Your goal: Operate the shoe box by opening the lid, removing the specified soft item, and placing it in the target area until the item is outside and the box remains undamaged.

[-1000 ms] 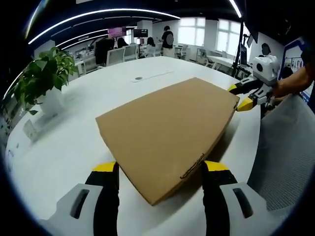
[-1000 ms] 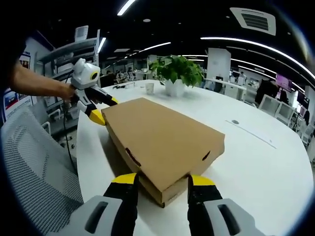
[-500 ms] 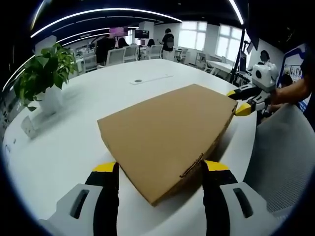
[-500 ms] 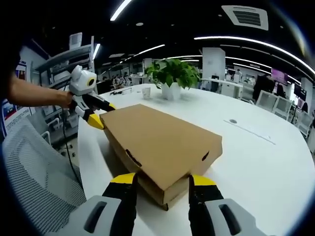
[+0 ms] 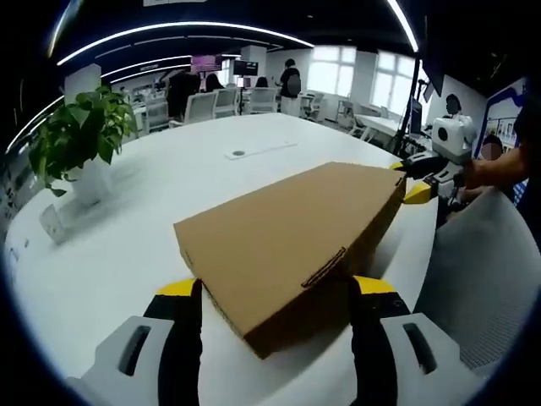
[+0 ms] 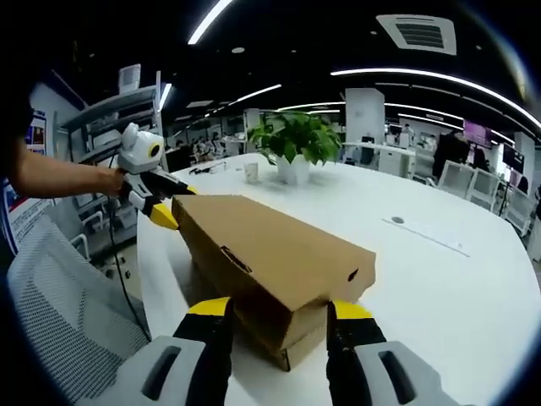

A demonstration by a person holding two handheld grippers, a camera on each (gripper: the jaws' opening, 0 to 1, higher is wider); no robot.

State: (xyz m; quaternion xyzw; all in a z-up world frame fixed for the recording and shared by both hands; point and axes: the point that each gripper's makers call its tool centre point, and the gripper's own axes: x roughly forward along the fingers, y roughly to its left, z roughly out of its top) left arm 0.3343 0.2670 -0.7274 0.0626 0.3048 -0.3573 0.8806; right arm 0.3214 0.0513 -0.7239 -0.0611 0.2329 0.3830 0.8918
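The white desk (image 5: 101, 254) carries the shoe box (image 5: 287, 237), its lid tilted up. Left tongs (image 5: 275, 292) and right tongs (image 6: 277, 309) stand spread wide, straddling opposite box corners. The right gripper view adds a small cup (image 6: 251, 172) beside the potted plant (image 6: 294, 144).

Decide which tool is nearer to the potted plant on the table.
Left. The left tool grips the box end on the plant's side; the right tool holds the far end.

Both the left gripper (image 5: 269, 292) and the right gripper (image 6: 272, 311) hold their jaws spread wide, each held by a hand.
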